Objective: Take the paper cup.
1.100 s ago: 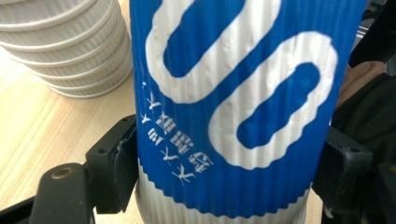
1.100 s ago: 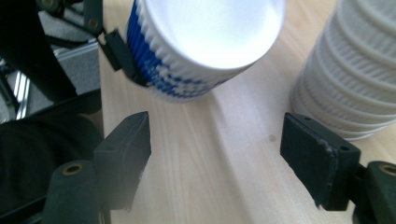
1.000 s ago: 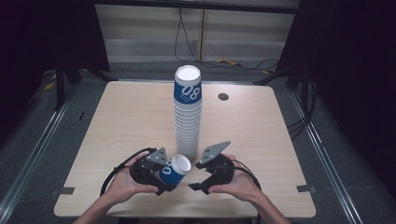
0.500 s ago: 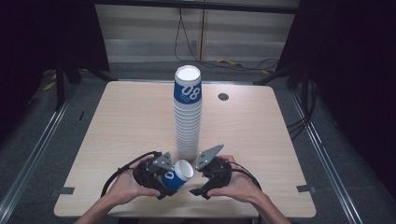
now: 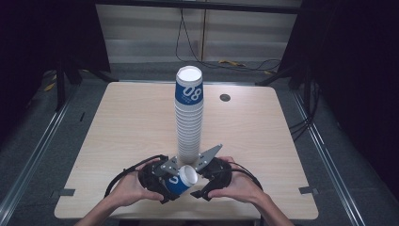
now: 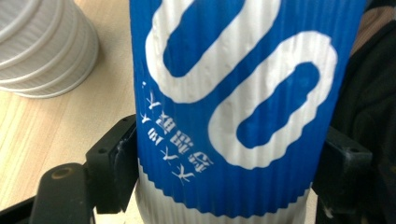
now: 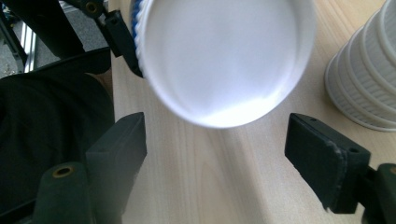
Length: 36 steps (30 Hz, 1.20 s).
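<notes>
Item: blue-and-white paper cup [image 5: 181,179], lying tilted at 6 o'clock on the bench [image 5: 117,136], mouth facing the right side, just in front of the tall cup stack [image 5: 188,117]. Left hand-held gripper [image 5: 165,181] is clamping the cup's ribbed wall, pads pressing on both sides (see left gripper view, cup [image 6: 243,107]). Right hand-held gripper [image 5: 200,181] is standing roughly half open w/ nothing held; its jaws have just been opening, and the cup rim [image 7: 224,60] is hanging above and between the jaws, not touching. Risks, as judged: stack base is sitting v. close at 12 o'clock, so any swing of either gripper or its cable could be knocking the tower over; thin paper wall may be crushing if the left grip tightens; right jaws may be catching the rim and prying the cup loose. Surface: pale wood-grain bench, rounded corners, small dark round fitting [image 5: 225,97] at 1 o'clock. Room: dark surround, grey floor, metal rails at 3 and 9 o'clock, cables at 12.
</notes>
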{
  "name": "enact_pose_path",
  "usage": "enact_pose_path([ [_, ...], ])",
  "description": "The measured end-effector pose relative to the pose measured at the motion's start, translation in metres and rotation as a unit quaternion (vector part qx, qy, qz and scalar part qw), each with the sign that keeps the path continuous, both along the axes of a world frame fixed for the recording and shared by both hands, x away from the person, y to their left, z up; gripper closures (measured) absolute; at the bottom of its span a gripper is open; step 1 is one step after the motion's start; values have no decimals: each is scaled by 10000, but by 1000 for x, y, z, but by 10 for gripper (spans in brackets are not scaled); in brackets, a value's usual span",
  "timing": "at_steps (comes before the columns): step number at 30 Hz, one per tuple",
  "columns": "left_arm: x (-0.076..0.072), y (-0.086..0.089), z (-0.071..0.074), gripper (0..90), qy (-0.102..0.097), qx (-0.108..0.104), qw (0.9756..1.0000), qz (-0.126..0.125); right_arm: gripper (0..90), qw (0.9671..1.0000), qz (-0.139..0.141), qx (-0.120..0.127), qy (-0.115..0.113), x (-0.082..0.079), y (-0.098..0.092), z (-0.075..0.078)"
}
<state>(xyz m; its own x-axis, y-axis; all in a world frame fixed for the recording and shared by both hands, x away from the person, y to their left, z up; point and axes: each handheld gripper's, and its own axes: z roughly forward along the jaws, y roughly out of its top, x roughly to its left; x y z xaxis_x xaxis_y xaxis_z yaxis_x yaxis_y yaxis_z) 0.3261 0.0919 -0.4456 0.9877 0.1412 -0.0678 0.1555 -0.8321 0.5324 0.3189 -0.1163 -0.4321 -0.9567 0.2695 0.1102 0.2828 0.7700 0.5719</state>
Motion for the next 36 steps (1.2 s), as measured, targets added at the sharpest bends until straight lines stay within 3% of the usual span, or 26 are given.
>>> enact_pose_path([
  [7, -5, -6, -4, 213, -28, 124, 9998, -118, 214, 9999, 114, -5, 54, -1, 3, 1],
  [8, -6, -8, -6, 213, -13, 198, 9995, -233, 213, 9997, 216, 4, 86, -1, 5, 1],
  [10, -9, -11, -9, 213, 49, 194, 9995, -233, 201, 9996, 256, 0, 81, -1, 6, 2],
  [13, -6, -12, -8, 212, -74, 504, 9970, -588, 198, 9994, 316, 66, 88, 0, 8, 2],
  [15, -8, -12, -9, 212, -25, 396, 9982, -447, 203, 9992, 371, 68, 113, -1, 10, 2],
  [18, -6, -11, -8, 212, -59, 467, 9974, -547, 222, 9991, 391, 51, 149, -1, 13, 2],
  [19, -9, -12, -10, 212, -13, 301, 9988, -375, 222, 9990, 411, 35, 151, -2, 16, 1],
  [20, -4, -11, -6, 212, -119, 674, 9945, -793, 224, 9987, 477, 51, 157, -1, 18, 1],
  [21, -10, -13, -11, 211, -9, 346, 9984, -451, 225, 9987, 486, 42, 170, -1, 19, 1],
  [23, -9, -13, -10, 212, -32, 376, 9980, -507, 282, 9986, 486, 36, 196, -2, 21, 0],
  [25, -13, -11, -10, 211, 16, 236, 9990, -387, 289, 9983, 564, 54, 146, -2, 21, 1],
  [29, -12, -7, -6, 204, -150, 70, 9990, -410, 296, 9985, 509, 160, 136, -3, 16, 3],
  [36, -11, -6, -6, 187, -169, -71, 9987, -473, 300, 9984, 527, 181, 120, -3, 11, 4],
])
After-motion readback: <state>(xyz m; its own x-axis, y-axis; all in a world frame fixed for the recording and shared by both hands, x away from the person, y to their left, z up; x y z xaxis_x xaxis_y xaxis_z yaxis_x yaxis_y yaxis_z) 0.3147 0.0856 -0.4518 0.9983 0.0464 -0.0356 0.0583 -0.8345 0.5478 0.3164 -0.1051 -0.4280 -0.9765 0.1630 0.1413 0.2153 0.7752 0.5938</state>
